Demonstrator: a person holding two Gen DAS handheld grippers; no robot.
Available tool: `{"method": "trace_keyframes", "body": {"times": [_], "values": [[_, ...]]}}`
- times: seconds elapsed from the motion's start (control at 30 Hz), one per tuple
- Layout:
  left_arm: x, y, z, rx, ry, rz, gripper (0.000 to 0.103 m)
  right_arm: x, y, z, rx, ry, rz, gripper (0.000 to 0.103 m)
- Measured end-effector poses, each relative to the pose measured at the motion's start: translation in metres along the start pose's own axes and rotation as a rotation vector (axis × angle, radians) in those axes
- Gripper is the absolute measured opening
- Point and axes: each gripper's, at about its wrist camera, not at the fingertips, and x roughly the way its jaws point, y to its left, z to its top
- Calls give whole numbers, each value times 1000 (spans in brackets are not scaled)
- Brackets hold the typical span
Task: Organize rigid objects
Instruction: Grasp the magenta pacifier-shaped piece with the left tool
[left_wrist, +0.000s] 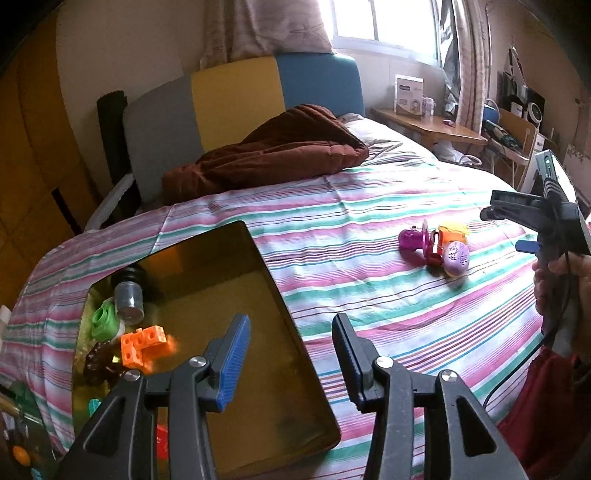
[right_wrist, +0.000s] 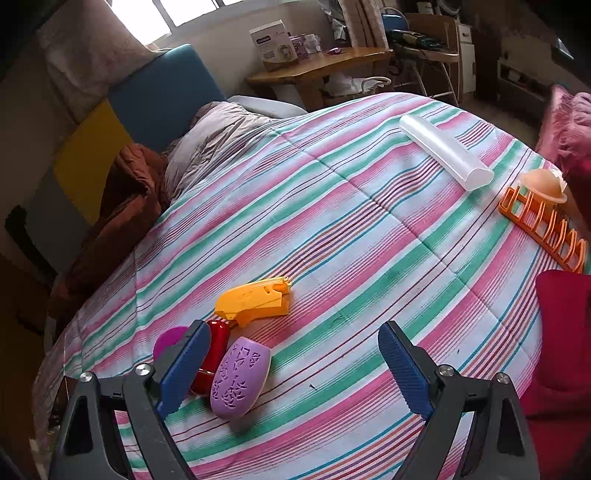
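The fingers (left_wrist: 236, 354) of the left gripper (left_wrist: 291, 354) are partly apart with nothing between them, and they hang over the right edge of a shiny gold tin box (left_wrist: 288, 295) that sits on the striped bed cover (left_wrist: 369, 192). Inside the box, at its left side, lie an orange block toy (left_wrist: 142, 345), a green round piece (left_wrist: 104, 320), a small grey cup (left_wrist: 128, 300) and a dark brown piece (left_wrist: 99, 363). The fingers (right_wrist: 404, 363) of the right gripper (right_wrist: 293, 367) are wide apart and hold nothing. They hang just above the bed cover, next to a little pile of toys. In that pile a purple egg-shaped case (right_wrist: 240, 374) touches a red piece (right_wrist: 212, 354), a pink round piece (right_wrist: 168, 339) peeks out behind the left finger, and a yellow toy (right_wrist: 255, 299) lies just behind them. Far off on the right of the bed are a clear long tube (right_wrist: 443, 151) and an orange rack (right_wrist: 543, 225) with a pale round lid (right_wrist: 543, 184) by it. A brown blanket (left_wrist: 266, 155) is bunched at the head of the bed.
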Motion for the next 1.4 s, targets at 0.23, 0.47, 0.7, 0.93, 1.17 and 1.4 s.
{"method": "trace_keyframes", "body": {"times": [0.23, 0.47, 0.7, 0.93, 1.17, 1.4], "values": [[11, -8, 5, 4, 17, -25, 47, -2, -2, 2, 14, -9, 4, 93], [24, -22, 18, 2, 41, -92, 47, -7, -22, 7, 118, -27, 1, 94], [47, -44, 33, 16, 80, -155, 47, -3, -28, 7, 163, 1, 21, 94], [88, -66, 52, -10, 176, -283, 47, 3, -26, 5, 165, 36, 47, 94], [126, -93, 81, -33, 196, -402, 67, 5, -24, 4, 156, 53, 65, 95], [172, -111, 107, -76, 225, -473, 73, 6, -23, 3, 155, 64, 80, 95]]}}
